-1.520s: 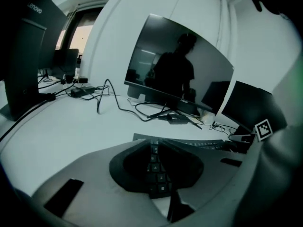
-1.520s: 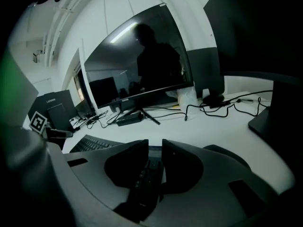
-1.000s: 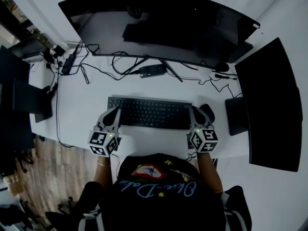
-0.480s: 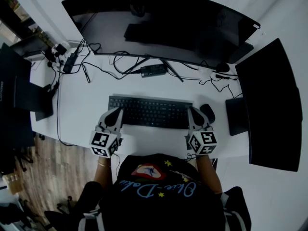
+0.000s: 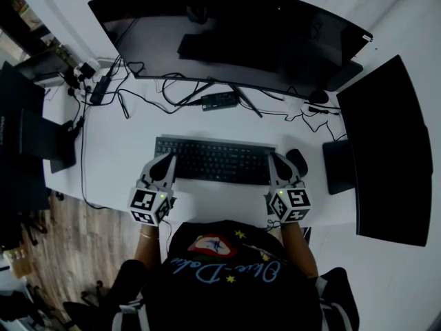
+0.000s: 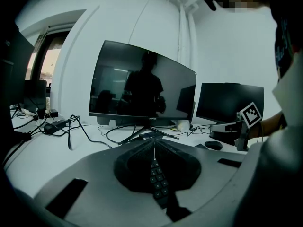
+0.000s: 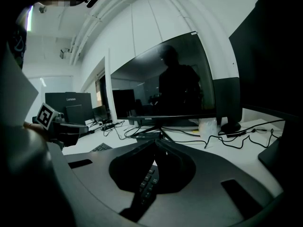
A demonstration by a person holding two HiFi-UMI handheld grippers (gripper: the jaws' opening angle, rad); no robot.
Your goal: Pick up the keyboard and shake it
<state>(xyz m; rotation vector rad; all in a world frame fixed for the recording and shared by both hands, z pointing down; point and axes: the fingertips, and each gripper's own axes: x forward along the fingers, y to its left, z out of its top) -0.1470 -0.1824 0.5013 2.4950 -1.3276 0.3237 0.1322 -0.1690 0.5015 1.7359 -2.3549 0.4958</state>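
Observation:
The black keyboard (image 5: 217, 161) lies across the white desk (image 5: 124, 150) in front of me in the head view. My left gripper (image 5: 167, 163) is shut on its left end. My right gripper (image 5: 273, 163) is shut on its right end. In the left gripper view the jaws meet at the left gripper's tips (image 6: 154, 143), with a column of the keyboard's keys (image 6: 156, 176) pinched between them. The right gripper view shows the same: the right gripper's tips (image 7: 155, 145) are closed, with a row of keys (image 7: 146, 181) between the pads. Whether the keyboard rests on the desk I cannot tell.
A wide curved monitor (image 5: 227, 33) stands behind the keyboard, with cables (image 5: 138, 98) and a small black box (image 5: 219, 101) under it. A second monitor (image 5: 389, 150) stands at the right. A black mouse (image 5: 298, 161) sits by the right gripper. Dark equipment (image 5: 41, 140) lines the desk's left edge.

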